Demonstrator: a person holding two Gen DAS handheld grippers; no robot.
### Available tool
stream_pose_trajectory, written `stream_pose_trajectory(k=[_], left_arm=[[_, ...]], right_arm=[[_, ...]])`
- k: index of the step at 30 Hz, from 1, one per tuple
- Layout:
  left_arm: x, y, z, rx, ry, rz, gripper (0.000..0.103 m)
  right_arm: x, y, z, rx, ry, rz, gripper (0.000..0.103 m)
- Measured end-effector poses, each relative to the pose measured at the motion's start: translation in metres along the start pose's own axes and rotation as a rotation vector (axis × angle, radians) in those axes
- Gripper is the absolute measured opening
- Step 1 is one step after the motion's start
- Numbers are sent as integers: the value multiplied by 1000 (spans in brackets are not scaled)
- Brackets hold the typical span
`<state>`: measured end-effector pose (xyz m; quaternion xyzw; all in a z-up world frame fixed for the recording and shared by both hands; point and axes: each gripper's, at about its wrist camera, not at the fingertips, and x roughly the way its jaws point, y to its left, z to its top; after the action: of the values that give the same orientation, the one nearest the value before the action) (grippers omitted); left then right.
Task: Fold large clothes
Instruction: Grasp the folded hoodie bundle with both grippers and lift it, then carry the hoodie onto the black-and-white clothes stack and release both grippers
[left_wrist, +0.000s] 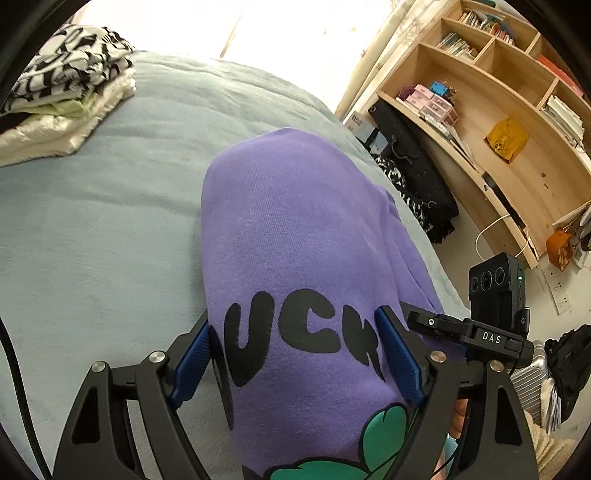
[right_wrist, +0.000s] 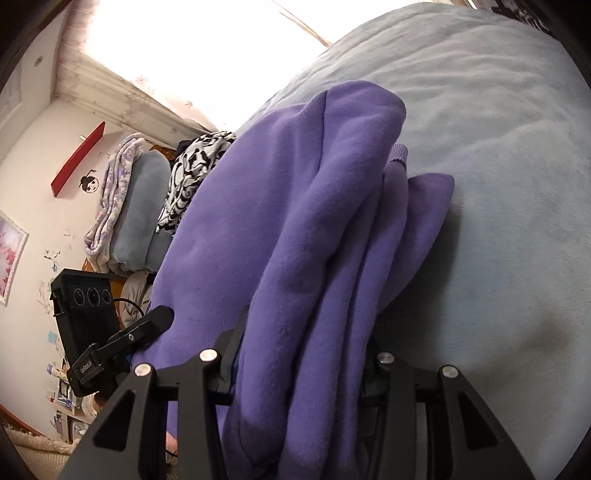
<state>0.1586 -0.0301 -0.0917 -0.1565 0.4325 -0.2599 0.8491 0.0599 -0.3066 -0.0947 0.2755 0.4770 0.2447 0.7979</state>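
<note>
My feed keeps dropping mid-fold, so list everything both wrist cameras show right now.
Purple fleece sweatshirt with black lettering: one, purple, bunched on the bed between both claws.
Pale blue bed cover: one, under the sweatshirt.
Folded clothes stack: one, black-and-white piece on top, white beneath, far corner of the bed.
Wooden bookshelf: one, light wood, beside the bed.
Rolled bedding: one pile, grey-blue and floral, by the wall.
Left claw: black, blue pads, closed on the sweatshirt.
Right claw: black, gripping its folds.

A purple sweatshirt, folded into a thick bundle with black lettering and a green clover print on top, lies lengthwise on the pale blue bed; along one side its stacked layers and a ribbed cuff show
</note>
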Motion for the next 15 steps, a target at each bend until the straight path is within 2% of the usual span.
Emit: stream_pose_trajectory(k=[9, 15], left_arm=[[-68, 33, -1, -29, -91, 1, 83], [-116, 66, 20, -56, -153, 19, 83]], right_arm=[[11, 64, 2, -83, -10, 20, 43], [34, 116, 16, -146, -12, 46, 43]])
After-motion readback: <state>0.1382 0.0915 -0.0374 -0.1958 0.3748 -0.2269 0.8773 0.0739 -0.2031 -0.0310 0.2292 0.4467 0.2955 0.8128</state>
